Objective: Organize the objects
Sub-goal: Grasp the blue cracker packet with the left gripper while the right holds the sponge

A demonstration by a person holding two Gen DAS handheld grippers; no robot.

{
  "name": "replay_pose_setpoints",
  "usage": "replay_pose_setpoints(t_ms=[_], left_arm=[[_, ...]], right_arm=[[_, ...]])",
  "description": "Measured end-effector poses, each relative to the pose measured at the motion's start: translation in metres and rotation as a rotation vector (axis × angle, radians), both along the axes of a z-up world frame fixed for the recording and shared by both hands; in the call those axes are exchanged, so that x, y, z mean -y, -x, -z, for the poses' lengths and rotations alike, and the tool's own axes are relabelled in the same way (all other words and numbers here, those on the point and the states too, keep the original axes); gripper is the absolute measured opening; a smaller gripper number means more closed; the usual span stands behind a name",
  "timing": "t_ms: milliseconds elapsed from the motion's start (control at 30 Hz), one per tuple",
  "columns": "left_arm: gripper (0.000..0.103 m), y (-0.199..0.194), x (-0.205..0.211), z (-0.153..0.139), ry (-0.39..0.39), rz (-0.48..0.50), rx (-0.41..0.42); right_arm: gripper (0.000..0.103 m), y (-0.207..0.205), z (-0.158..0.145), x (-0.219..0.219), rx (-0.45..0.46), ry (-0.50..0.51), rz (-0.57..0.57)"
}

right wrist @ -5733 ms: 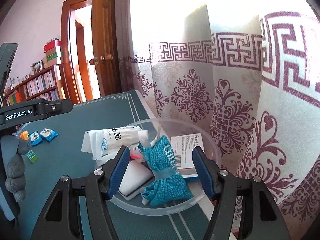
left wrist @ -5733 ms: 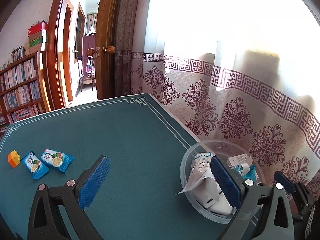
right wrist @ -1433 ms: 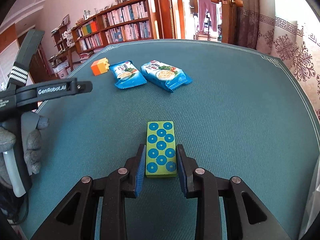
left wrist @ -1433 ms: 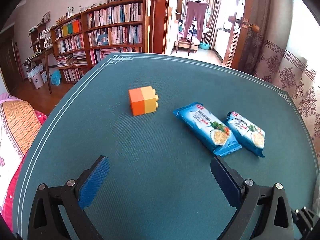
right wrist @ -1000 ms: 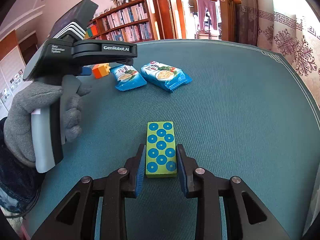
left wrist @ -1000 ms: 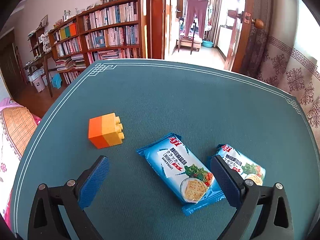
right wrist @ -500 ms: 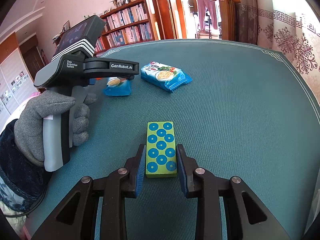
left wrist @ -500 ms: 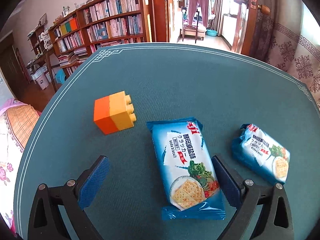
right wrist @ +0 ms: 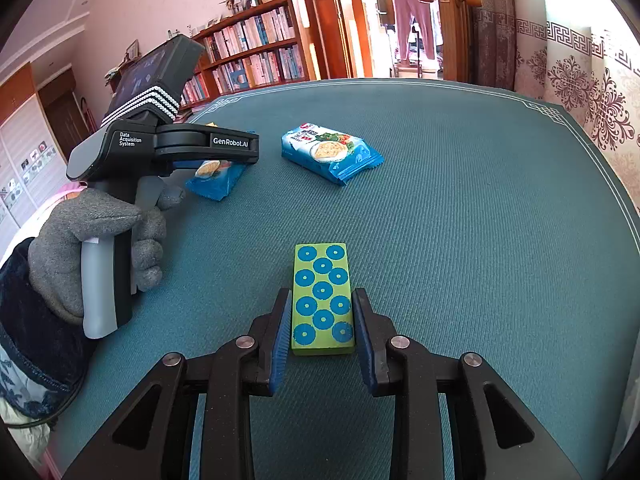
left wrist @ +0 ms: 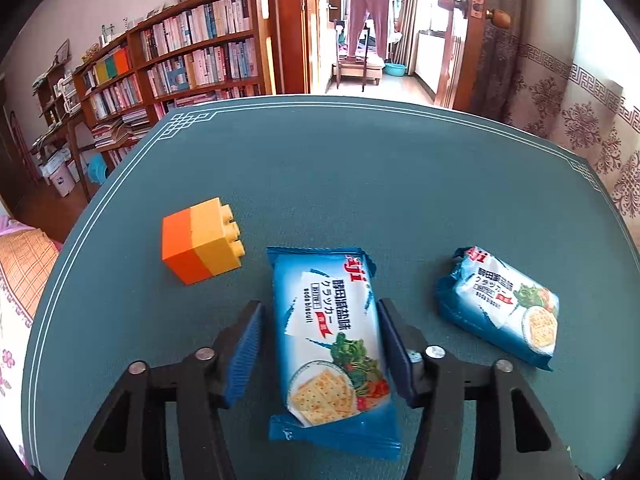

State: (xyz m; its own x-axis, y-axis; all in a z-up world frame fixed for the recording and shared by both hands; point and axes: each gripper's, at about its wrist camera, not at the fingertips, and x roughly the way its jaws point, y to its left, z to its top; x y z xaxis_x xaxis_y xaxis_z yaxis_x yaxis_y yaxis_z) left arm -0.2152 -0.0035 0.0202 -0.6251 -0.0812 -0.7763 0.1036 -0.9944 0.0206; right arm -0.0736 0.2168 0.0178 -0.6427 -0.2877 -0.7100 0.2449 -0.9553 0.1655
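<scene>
Crinkly blue cracker packet (left wrist: 332, 332), light and crushable, sits between the left gripper (left wrist: 320, 344) jaws, nearly pinched at mid-length; right gripper (right wrist: 320, 328) jaws flank the stiff dotted green block (right wrist: 322, 300).

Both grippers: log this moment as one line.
left gripper: closing around cracker pack | right gripper: shut on green block | untouched: second pack, orange brick

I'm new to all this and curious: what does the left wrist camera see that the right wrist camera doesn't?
Only the left view clearly shows the orange and yellow toy block and the left gripper closing around a cracker packet. Only the right view shows the green dotted block between the right gripper fingers, and the gloved hand. Both show the second cracker packet and the green table.
</scene>
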Motion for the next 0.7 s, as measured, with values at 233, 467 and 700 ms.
replay_pose_setpoints(t_ms=[233, 467, 700], left_arm=[[0.044, -0.011, -0.003, -0.003, -0.021, 0.04, 0.006], [0.044, -0.056, -0.009, -0.01, -0.02, 0.085, -0.029], [0.044, -0.095, -0.019, -0.02, -0.039, 0.135, -0.055]], right_arm=[[0.03, 0.0, 0.0, 0.0, 0.001, 0.007, -0.001], [0.03, 0.0, 0.0, 0.0, 0.001, 0.011, -0.001], [0.03, 0.001, 0.0, -0.001, 0.0, 0.019, 0.0]])
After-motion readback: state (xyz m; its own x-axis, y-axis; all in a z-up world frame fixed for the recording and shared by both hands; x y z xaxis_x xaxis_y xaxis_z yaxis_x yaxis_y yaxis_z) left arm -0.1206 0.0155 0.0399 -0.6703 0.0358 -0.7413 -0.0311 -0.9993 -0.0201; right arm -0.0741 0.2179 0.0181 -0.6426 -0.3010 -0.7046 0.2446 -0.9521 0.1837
